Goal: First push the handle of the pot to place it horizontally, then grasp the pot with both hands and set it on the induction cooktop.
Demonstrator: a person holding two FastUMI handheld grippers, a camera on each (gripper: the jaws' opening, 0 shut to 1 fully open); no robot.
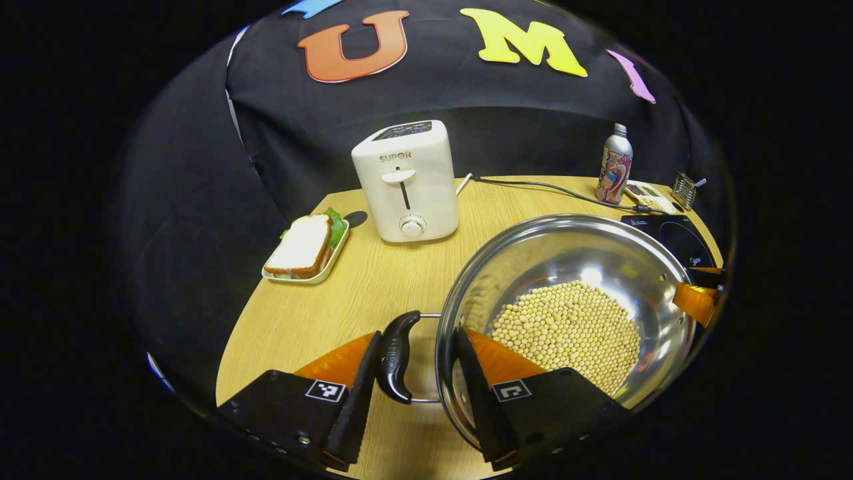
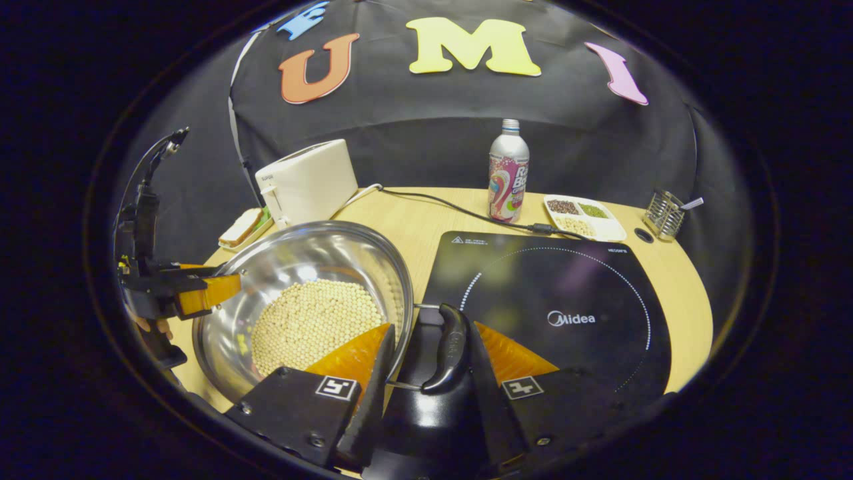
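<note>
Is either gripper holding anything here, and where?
Left gripper and right gripper each bracket a handle of the pot; firm clamping cannot be told.

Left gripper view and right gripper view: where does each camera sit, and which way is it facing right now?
Left gripper view: rides the left gripper, faces the toaster; its fingers straddle a pot handle.
Right gripper view: rides the right gripper, faces the induction cooktop; fingers straddle the other handle; left gripper shows opposite.
Shared: pot, toaster, bottle.

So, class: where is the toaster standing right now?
In the left gripper view the toaster stands at the table's far side, between the sandwich plate and the pot, behind both.
</note>
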